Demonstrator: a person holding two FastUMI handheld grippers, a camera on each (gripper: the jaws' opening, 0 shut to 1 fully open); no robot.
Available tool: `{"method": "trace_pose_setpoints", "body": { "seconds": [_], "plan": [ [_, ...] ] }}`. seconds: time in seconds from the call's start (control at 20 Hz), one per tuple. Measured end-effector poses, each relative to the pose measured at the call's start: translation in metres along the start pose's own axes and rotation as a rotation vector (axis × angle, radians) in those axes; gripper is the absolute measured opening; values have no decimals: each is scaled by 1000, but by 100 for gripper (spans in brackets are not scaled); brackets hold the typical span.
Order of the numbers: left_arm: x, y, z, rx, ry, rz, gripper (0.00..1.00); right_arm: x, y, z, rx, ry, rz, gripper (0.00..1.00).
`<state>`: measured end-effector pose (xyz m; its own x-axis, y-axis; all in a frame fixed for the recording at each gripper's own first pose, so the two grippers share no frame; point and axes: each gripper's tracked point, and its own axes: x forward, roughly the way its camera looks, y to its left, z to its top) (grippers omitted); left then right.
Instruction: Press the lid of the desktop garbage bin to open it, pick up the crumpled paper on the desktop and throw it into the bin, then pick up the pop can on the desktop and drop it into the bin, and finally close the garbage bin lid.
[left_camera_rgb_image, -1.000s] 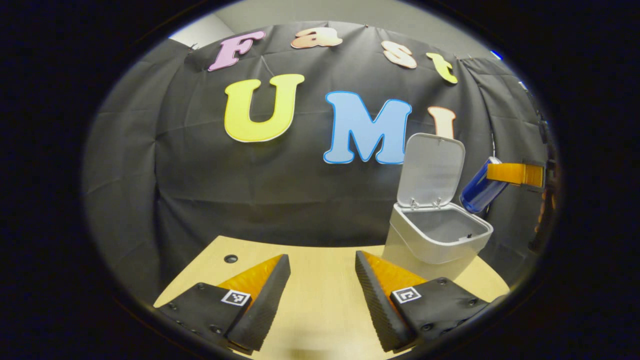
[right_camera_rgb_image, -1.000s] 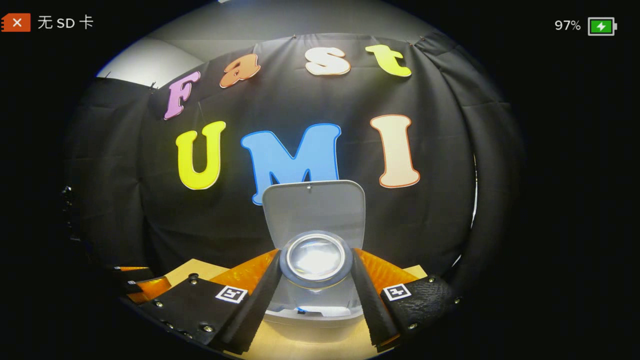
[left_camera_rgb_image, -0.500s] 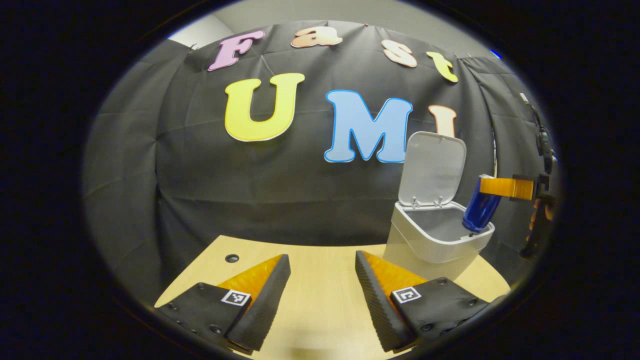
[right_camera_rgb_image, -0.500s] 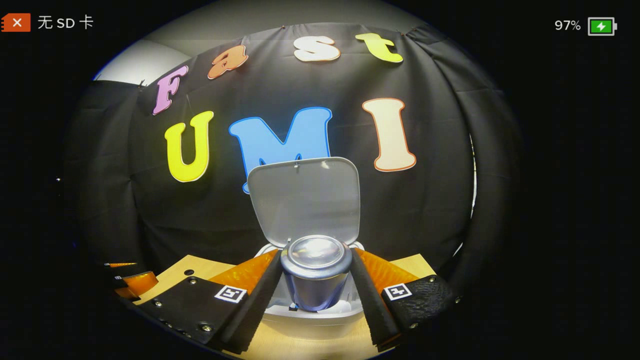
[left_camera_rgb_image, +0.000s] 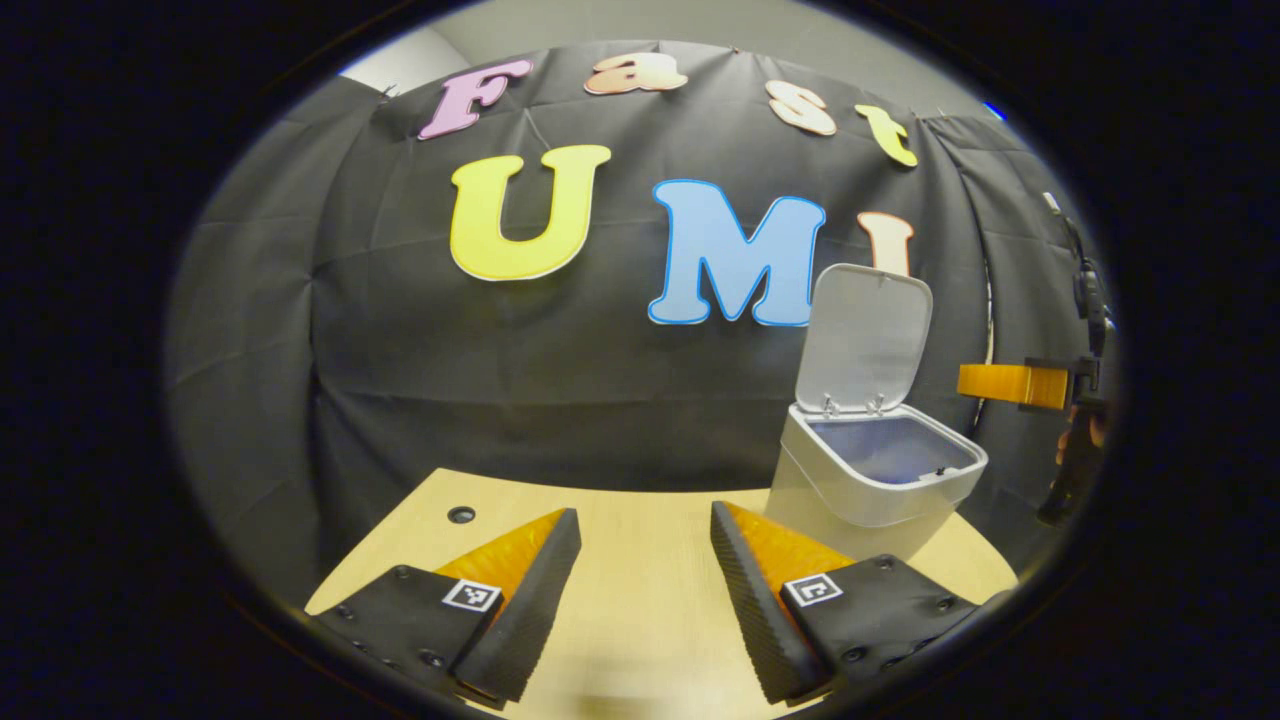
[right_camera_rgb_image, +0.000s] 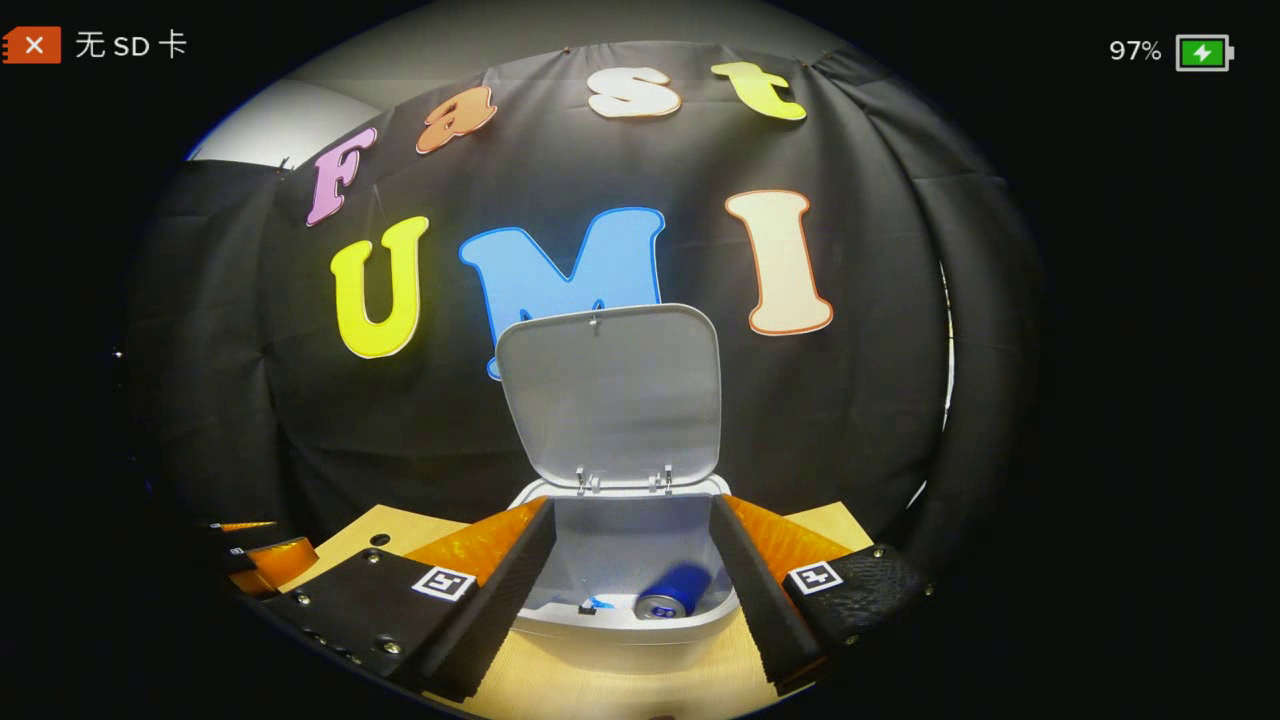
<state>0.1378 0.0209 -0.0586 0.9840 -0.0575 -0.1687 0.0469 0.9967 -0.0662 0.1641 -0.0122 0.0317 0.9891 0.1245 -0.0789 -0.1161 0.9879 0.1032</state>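
The white desktop bin (left_camera_rgb_image: 868, 488) stands on the right of the wooden table (left_camera_rgb_image: 640, 600), its lid (left_camera_rgb_image: 866, 335) tilted up and back. In the right gripper view the bin (right_camera_rgb_image: 625, 625) is just ahead and the blue pop can (right_camera_rgb_image: 672, 596) lies on its side inside, below the raised lid (right_camera_rgb_image: 610, 395). My right gripper (right_camera_rgb_image: 631, 505) is open above the bin's front rim with nothing between its fingers; it also shows to the right of the bin as the right gripper (left_camera_rgb_image: 1012, 384). My left gripper (left_camera_rgb_image: 644, 512) hovers open over the table, left of the bin.
A small round cable hole (left_camera_rgb_image: 461, 515) sits in the table's far left corner. The black cloth wall hangs close behind the bin. The left gripper (right_camera_rgb_image: 262, 560) shows at the far left in the right gripper view. A person's hand (left_camera_rgb_image: 1085, 430) holds the right gripper.
The right gripper opened and let go of the pop can, which fell from between its fingers into the bin. The left gripper has stayed put.
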Motion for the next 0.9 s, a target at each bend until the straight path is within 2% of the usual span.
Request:
{"method": "trace_pose_setpoints", "body": {
  "seconds": [0.45, 0.9],
  "plan": [
    [-4, 4, 0, -11, -2, 5, 88, -3, 0, 7, 14, -16, -2, 100],
    [-10, 8, -3, -15, 4, 8, 88, 8, 2, 47, 6, -89, -3, 98]
  ]
}}
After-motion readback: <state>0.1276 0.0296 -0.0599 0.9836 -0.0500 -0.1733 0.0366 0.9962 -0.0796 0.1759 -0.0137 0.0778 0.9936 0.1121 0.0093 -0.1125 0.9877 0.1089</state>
